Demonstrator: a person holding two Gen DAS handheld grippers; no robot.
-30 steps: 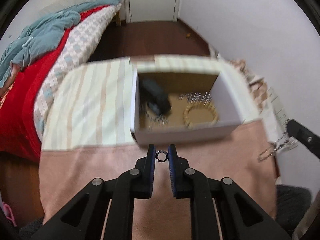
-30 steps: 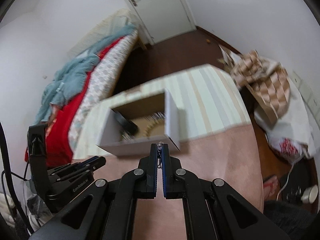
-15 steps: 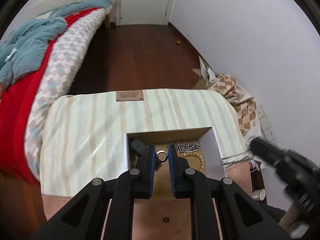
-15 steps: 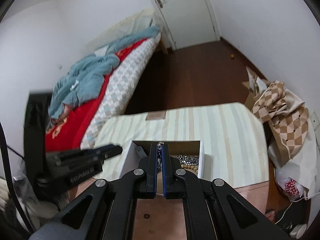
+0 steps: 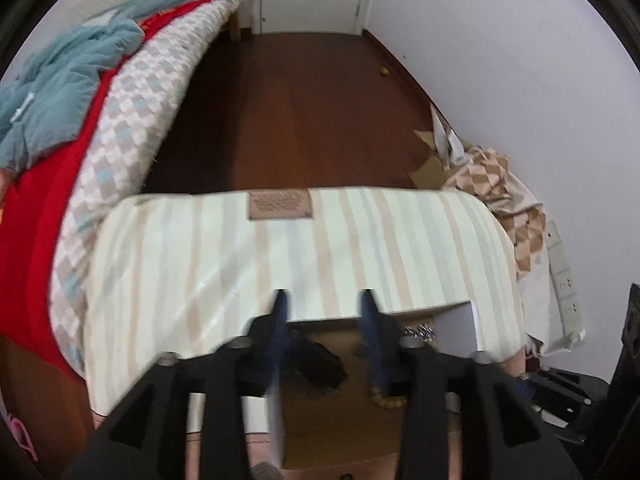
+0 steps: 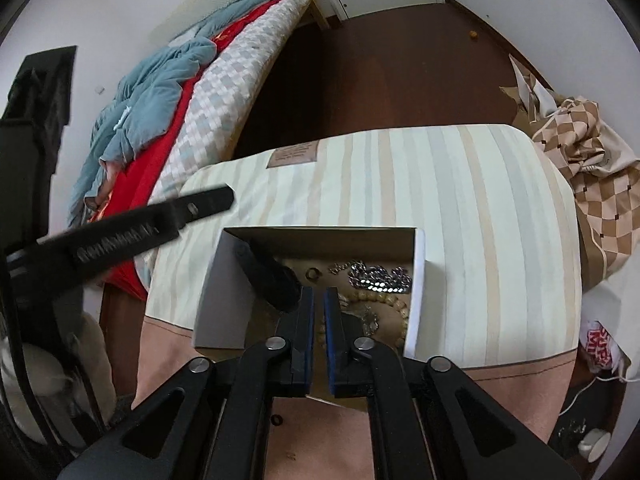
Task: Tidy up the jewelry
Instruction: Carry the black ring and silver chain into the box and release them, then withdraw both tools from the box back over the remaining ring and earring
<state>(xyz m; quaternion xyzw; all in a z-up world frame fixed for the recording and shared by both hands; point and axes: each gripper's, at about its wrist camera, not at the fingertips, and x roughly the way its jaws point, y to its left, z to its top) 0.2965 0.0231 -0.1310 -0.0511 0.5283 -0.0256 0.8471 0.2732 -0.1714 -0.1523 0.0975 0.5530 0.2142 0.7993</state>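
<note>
Both tools have just been opening over the box (image 6: 416,280): the left tool (image 5: 324,304) stands wide and empty, the right tool (image 6: 319,300) slightly parted, nothing between. Ring (image 6: 312,274), chain (image 6: 380,276) and beads (image 6: 384,304) lie inside; a small ring (image 6: 275,421) remains on the table (image 6: 460,392).

Blurred "GenRobot.AI" on left hand-held gripper (image 6: 132,236)

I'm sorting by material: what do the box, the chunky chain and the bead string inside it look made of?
The open white-walled box looks like cardboard: thin flat walls, brown matt inside. The chunky silver chain looks like polished metal, judging by its bright glints. The pale tan bead string has a dull finish, perhaps wood or bone; the blur leaves it open.
</note>
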